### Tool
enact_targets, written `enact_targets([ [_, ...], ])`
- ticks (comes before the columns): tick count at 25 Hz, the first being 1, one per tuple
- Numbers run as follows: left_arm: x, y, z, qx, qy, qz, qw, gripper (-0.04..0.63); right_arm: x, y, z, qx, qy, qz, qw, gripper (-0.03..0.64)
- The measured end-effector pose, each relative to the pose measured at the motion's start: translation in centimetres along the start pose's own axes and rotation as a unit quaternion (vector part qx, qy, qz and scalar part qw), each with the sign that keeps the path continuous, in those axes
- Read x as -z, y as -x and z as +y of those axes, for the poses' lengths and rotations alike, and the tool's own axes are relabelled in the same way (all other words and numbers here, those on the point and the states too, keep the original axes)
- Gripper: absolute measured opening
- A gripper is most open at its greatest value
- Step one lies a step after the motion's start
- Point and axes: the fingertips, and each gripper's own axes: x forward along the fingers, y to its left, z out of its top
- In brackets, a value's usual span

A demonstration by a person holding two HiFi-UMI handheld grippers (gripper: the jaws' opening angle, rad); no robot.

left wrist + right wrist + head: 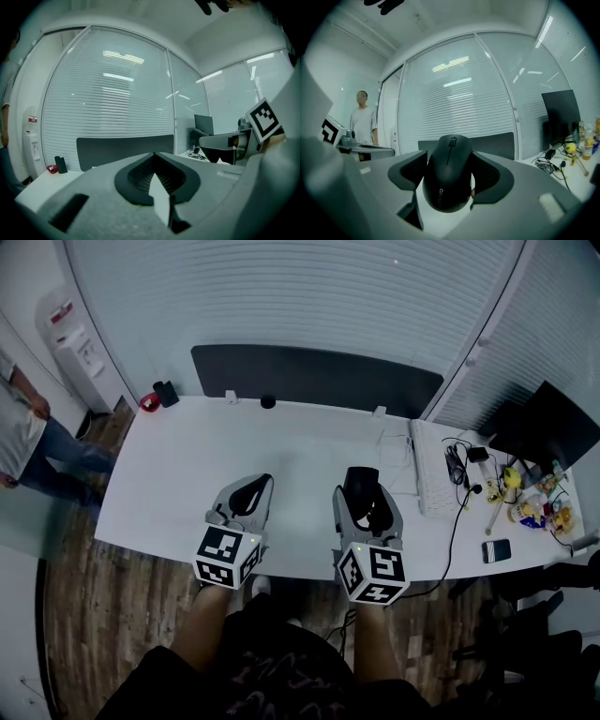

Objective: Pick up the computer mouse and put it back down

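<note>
A black computer mouse (449, 173) sits clamped between the two dark pads of my right gripper (450, 161), its scroll wheel pointing away from me. From the head view the mouse (361, 486) and the right gripper (364, 504) are over the near middle of the white table (187, 465). Whether the mouse touches the tabletop I cannot tell. My left gripper (249, 495) hovers beside it to the left, over the table's near edge. Its pads meet at the tips with nothing between them (155, 161).
A white keyboard (431, 468) lies to the right of the mouse, with cables (457, 465), a phone (496, 550), small toys (534, 507) and a monitor (548, 432) beyond. A red item (148, 403) marks the back left corner. A person (23, 442) stands left of the table.
</note>
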Motion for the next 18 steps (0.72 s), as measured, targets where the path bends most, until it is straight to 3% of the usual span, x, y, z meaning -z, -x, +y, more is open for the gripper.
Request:
enact_targets([
  [18,-2.6,0.8,-1.1,-0.013,-0.008,-0.030,0.9994,0.000,-3.9,1.8,-1.2,0.000,0.010,-0.042,0.999,0.307],
])
